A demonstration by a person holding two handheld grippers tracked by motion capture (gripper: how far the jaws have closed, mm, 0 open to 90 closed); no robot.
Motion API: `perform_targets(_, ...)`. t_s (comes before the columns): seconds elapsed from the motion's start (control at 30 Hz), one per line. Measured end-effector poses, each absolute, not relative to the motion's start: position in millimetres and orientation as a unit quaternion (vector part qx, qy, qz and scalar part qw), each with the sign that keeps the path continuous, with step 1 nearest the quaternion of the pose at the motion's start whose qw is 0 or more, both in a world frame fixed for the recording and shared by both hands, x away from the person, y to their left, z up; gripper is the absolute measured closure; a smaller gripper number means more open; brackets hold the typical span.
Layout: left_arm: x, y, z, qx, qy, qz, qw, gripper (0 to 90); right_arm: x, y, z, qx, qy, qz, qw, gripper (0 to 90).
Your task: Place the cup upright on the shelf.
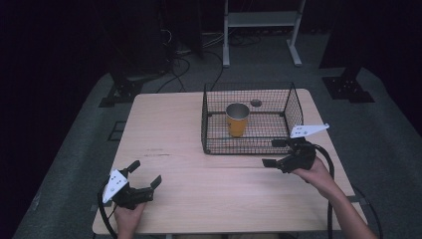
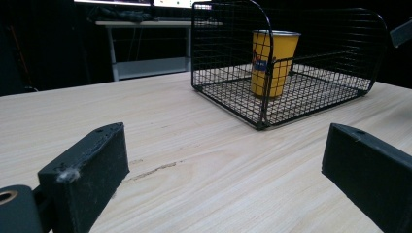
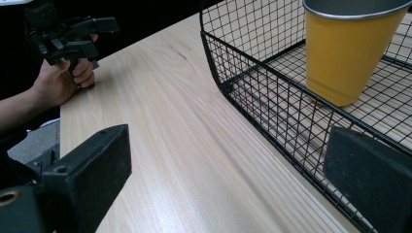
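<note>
A yellow cup (image 1: 237, 120) (image 2: 272, 62) (image 3: 349, 51) with a metal rim stands upright inside a black wire basket (image 1: 209, 124) (image 2: 228, 58) (image 3: 252, 87) at the table's far middle. My left gripper (image 1: 145, 175) (image 2: 223, 174) rests near the front left edge, open and holding nothing, pointing toward the basket. My right gripper (image 1: 272, 153) (image 3: 228, 179) hovers just outside the basket's front right corner, open and holding nothing. The left hand and its gripper (image 3: 73, 36) appear far off in the right gripper view.
The light wooden table (image 1: 199, 189) has a small scratch (image 2: 150, 171) ahead of the left gripper. A small dark disc (image 1: 256, 103) lies in the basket behind the cup. A white metal stand (image 1: 261, 30) and cables sit on the floor beyond.
</note>
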State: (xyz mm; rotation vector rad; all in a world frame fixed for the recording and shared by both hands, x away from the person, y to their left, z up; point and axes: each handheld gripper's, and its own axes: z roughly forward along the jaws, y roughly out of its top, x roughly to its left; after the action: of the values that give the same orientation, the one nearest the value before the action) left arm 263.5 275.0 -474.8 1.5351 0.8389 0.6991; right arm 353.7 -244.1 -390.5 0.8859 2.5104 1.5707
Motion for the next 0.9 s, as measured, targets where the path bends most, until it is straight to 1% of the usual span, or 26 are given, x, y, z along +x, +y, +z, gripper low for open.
perform_targets(0.4, 263.6, 275.1, -474.8, 0.659, 0.360, 0.300, 0.588, 2.3, 351.3, -246.6, -396.3, 0.291, 0.807, 0.513, 0.019, 3.0)
perform_targets(0.47, 263.6, 275.2, -474.8, 0.659, 0.360, 0.300, 0.588, 2.3, 350.2, -247.4, -396.9, 0.290, 0.809, 0.510, 0.022, 4.9)
perform_targets(0.6, 263.6, 275.1, -474.8, 0.659, 0.360, 0.300, 0.588, 2.3, 348.6, -252.2, -399.2, 0.296, 0.804, 0.515, 0.020, 4.9)
perform_targets(0.9, 263.6, 275.1, -474.9, 0.659, 0.360, 0.300, 0.588, 2.3, 334.0, -267.6, -401.9, 0.306, 0.790, 0.530, 0.024, 4.9)
